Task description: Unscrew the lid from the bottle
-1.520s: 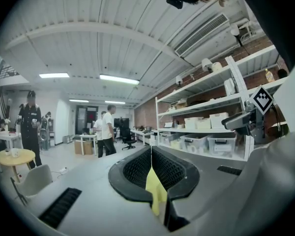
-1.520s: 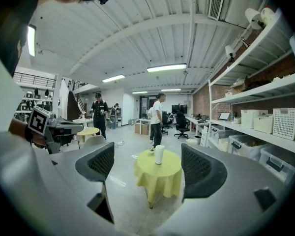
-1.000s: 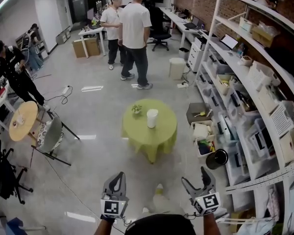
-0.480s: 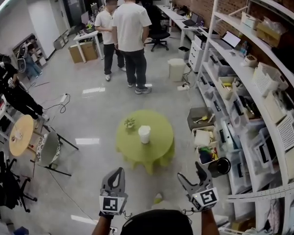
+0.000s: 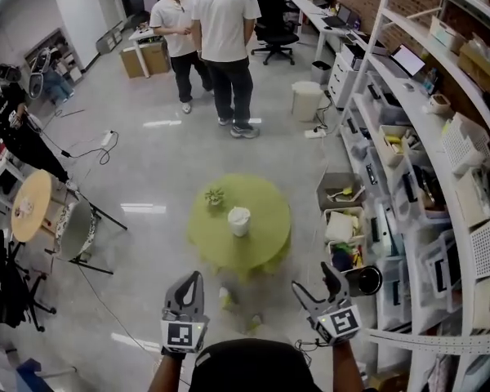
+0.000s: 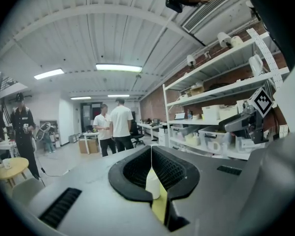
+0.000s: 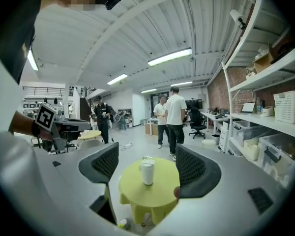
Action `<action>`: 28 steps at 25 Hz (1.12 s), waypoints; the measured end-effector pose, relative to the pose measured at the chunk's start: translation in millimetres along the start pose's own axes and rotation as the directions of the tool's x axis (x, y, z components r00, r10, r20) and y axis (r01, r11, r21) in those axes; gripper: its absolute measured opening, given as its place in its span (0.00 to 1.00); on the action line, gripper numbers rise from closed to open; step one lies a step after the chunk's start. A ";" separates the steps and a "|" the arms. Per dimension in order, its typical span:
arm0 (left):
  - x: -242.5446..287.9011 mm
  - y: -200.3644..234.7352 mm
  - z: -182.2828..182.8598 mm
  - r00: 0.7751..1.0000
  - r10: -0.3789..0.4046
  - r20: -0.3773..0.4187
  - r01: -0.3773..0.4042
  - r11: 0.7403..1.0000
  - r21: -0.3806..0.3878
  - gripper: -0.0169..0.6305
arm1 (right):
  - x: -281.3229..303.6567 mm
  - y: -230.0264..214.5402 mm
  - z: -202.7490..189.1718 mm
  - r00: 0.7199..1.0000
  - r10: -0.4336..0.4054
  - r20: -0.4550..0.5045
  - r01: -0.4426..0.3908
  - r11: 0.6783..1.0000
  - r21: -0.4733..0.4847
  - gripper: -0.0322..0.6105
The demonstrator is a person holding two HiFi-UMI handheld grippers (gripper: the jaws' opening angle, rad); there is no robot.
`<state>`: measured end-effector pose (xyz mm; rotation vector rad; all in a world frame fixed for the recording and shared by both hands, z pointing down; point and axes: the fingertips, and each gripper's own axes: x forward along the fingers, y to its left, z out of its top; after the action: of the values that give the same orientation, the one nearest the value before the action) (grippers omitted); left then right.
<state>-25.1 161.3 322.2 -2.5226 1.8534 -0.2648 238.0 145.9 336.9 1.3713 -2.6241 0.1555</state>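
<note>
Jaws on my left gripper (image 5: 193, 281) are pressed together with nothing between them. Those on my right gripper (image 5: 313, 279) stand well apart and are empty. I hold both grippers low at the near edge of the head view, pointing forward, and neither touches anything.

Ahead, well apart from both, a white bottle (image 7: 147, 173) stands upright with its lid (image 7: 147, 162) on. It is near the middle of a small round yellow-green worktop (image 5: 265, 219). In the right gripper view the bottle appears framed between the open jaws, but far beyond them. A small potted plant (image 5: 215, 195) sits on the worktop just behind the bottle, toward the left.

Grey floor (image 5: 147, 170) surrounds the worktop. Long white shelves (image 5: 408, 129) crowded with bins run along the right. Two people (image 5: 224, 23) in white shirts stand further back. A chair (image 5: 80, 229) and a round wooden table (image 5: 31, 205) are off to the left.
</note>
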 end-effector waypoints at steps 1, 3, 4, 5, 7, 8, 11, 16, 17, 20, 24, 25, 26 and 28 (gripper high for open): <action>5.2 5.3 -2.2 1.000 0.005 -0.001 -0.005 1.000 -0.005 0.05 | 9.3 -1.5 -0.6 1.000 0.007 -0.013 -0.007 1.000 -0.004 0.61; 17.1 15.5 -8.2 1.000 0.011 -0.009 -0.011 1.000 -0.009 0.05 | 28.5 -5.2 -0.8 0.999 0.014 -0.034 -0.015 1.000 -0.009 0.61; 24.0 20.2 -11.6 1.000 0.010 -0.012 -0.010 1.000 -0.011 0.05 | 38.2 -7.5 -0.3 0.999 0.021 -0.037 -0.021 1.000 -0.014 0.61; 31.6 24.9 -15.4 1.000 0.008 -0.013 -0.008 1.000 -0.011 0.05 | 48.1 -9.4 0.5 0.999 0.032 -0.034 -0.032 0.999 -0.024 0.61; 46.9 35.3 -24.4 1.000 -0.001 -0.015 0.001 1.000 0.005 0.05 | 67.9 -10.2 2.7 0.998 0.062 -0.024 -0.063 0.996 -0.057 0.61; 53.6 41.2 -29.0 1.000 -0.004 -0.017 0.005 1.000 0.020 0.05 | 77.6 -9.5 3.9 0.997 0.069 -0.026 -0.071 0.995 -0.070 0.61; 75.0 63.2 -37.0 0.999 -0.028 -0.018 0.029 0.998 0.058 0.05 | 112.4 -11.5 11.6 0.996 0.045 -0.082 -0.050 0.997 -0.064 0.61; 119.5 107.7 -60.5 0.999 -0.052 0.012 0.052 0.999 -0.003 0.06 | 186.4 -6.3 4.2 0.985 0.095 -0.142 -0.108 0.990 -0.091 0.62; 125.5 115.2 -73.6 0.998 -0.057 0.002 0.057 0.998 -0.015 0.06 | 201.0 -1.5 -0.1 0.980 0.106 -0.166 -0.123 0.988 -0.098 0.62; 149.3 132.4 -116.1 0.992 -0.110 -0.058 0.110 0.994 -0.002 0.06 | 245.5 10.6 -12.2 0.962 0.116 -0.249 -0.152 0.979 -0.133 0.64; 182.8 130.4 -150.2 0.967 -0.242 -0.082 0.243 0.970 0.003 0.06 | 290.9 21.0 -37.0 0.923 0.120 -0.365 -0.198 0.962 -0.187 0.65; 191.5 126.8 -158.4 0.957 -0.276 -0.090 0.277 0.961 0.003 0.06 | 300.1 23.1 -45.1 0.910 0.125 -0.395 -0.216 0.957 -0.194 0.66; 198.7 121.0 -168.4 0.944 -0.312 -0.105 0.314 0.949 0.000 0.06 | 307.2 25.4 -54.3 0.894 0.131 -0.428 -0.235 0.951 -0.200 0.66; 209.1 104.4 -195.5 0.905 -0.397 -0.152 0.400 0.917 -0.016 0.06 | 317.7 30.5 -72.9 0.863 0.137 -0.486 -0.264 0.943 -0.203 0.67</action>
<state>-90.0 -49.1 532.9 -2.9249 1.3396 -0.4834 43.0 -79.2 472.7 0.8378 -2.2699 0.1369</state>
